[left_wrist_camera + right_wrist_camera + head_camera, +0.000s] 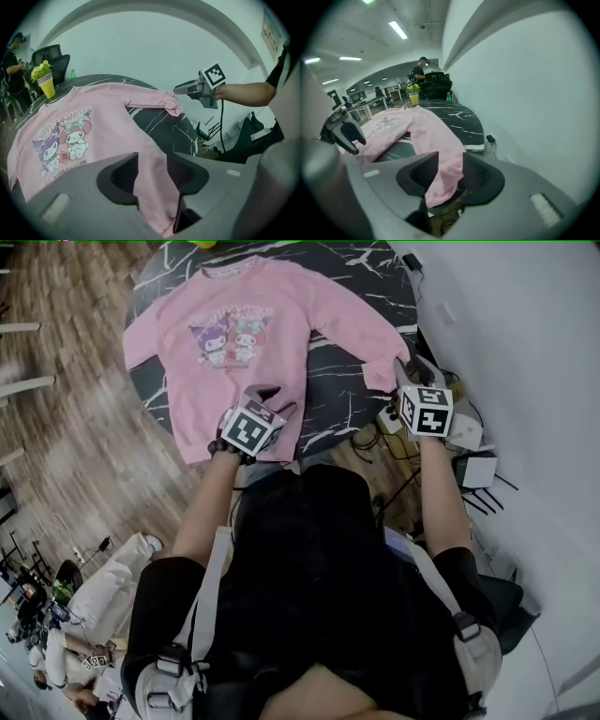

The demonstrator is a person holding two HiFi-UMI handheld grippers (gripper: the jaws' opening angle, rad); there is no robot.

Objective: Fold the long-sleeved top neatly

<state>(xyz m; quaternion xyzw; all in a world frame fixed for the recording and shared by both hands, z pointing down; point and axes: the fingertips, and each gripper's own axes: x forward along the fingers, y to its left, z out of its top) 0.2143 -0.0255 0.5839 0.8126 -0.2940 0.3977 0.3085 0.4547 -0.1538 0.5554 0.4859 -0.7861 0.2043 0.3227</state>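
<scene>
Both claws gape, gripping nothing: left claw point(274, 401) loosely astride the hem point(154, 187) at 6 o'clock, right claw point(412, 367) astride the cuff point(440, 183) at 3. Top point(239, 343) lies flat on the table point(347, 399). Sleeve fold seems due — pinch the cuff, carry it toward 9.

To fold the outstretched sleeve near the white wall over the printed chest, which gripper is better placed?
Right, probably: the right gripper has that sleeve's cuff between its open jaws, while the left gripper straddles the hem.
</scene>
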